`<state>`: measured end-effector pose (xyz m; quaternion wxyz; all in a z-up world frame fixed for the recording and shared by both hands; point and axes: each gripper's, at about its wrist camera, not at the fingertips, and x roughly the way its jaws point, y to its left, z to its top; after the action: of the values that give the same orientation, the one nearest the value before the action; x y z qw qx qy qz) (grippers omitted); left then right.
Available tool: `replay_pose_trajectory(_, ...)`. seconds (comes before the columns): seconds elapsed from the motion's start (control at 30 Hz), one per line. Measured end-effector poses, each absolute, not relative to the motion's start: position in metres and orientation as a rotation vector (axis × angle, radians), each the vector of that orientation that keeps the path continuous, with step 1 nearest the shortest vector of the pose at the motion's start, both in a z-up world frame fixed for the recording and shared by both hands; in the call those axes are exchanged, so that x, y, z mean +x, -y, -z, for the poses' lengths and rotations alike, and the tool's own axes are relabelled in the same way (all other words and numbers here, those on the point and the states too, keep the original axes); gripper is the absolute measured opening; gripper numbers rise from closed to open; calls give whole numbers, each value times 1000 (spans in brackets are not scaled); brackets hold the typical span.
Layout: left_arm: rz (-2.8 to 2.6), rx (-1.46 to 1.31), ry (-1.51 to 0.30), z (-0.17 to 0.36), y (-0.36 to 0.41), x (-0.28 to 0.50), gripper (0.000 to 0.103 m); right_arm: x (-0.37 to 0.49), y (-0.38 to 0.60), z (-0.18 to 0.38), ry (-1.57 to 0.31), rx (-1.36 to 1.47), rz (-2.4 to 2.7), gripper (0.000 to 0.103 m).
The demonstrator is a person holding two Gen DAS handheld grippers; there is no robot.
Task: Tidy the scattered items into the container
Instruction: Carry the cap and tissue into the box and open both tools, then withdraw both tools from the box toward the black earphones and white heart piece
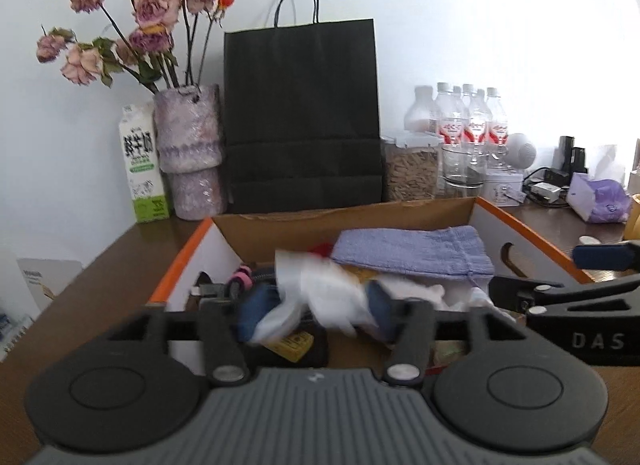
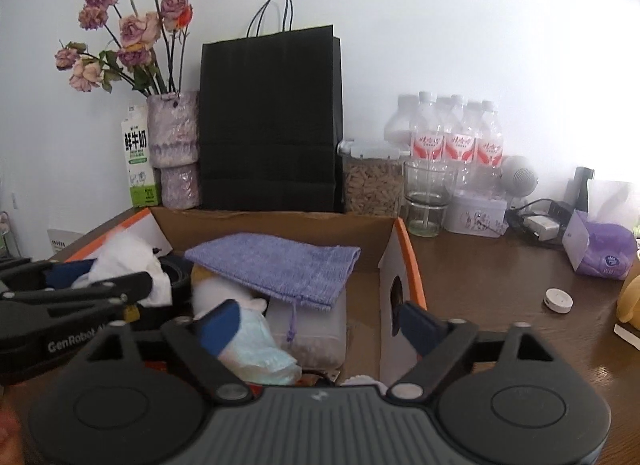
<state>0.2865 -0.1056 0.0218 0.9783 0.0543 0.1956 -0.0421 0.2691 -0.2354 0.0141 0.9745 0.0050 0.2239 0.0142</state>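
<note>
A cardboard box with orange rims (image 1: 182, 265) (image 2: 412, 261) holds a purple knitted pouch (image 1: 412, 253) (image 2: 276, 265), a black strap, a clear plastic case (image 2: 308, 325) and other small items. My left gripper (image 1: 318, 307) (image 2: 132, 289) hangs open over the box's left half. A blurred white crumpled wrapper (image 1: 320, 293) lies loose between its blue pads. My right gripper (image 2: 320, 325) (image 1: 536, 271) stands wide open over the box's right side. Its left pad (image 2: 220, 325) is above a pale blue-white packet (image 2: 260, 349), and its right pad is by the box's right wall.
Behind the box stand a black paper bag (image 1: 300, 113), a vase of dried roses (image 1: 188, 153), a milk carton (image 1: 140, 169), water bottles (image 2: 456, 141) and a glass (image 2: 426, 201). A purple tissue pack (image 2: 604, 253) and a small white disc (image 2: 558, 299) lie on the brown table at the right.
</note>
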Motion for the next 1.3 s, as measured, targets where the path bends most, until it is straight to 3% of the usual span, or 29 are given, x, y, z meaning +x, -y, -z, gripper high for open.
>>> replay_pose_trajectory(0.2, 10, 119, -346, -26, 104, 281, 103, 268, 237, -17, -440, 15, -10, 101)
replay_pose_trajectory(0.67, -23, 58, -411, -37, 67, 253, 103, 221, 231, -22, -463, -56, -29, 103)
replay_pose_trajectory(1.0, -58, 35, -526, -15, 27, 222, 103, 204, 226, 9, -626, -58, -59, 102)
replay_pose_trajectory(1.13, -74, 17, -562, -10, 17, 218, 103, 215, 219, 16, -650, -61, -46, 99)
replay_pose_trajectory(1.3, -86, 16, -566, -9, 9, 212, 103, 232, 212, 21, -691, -30, -34, 84)
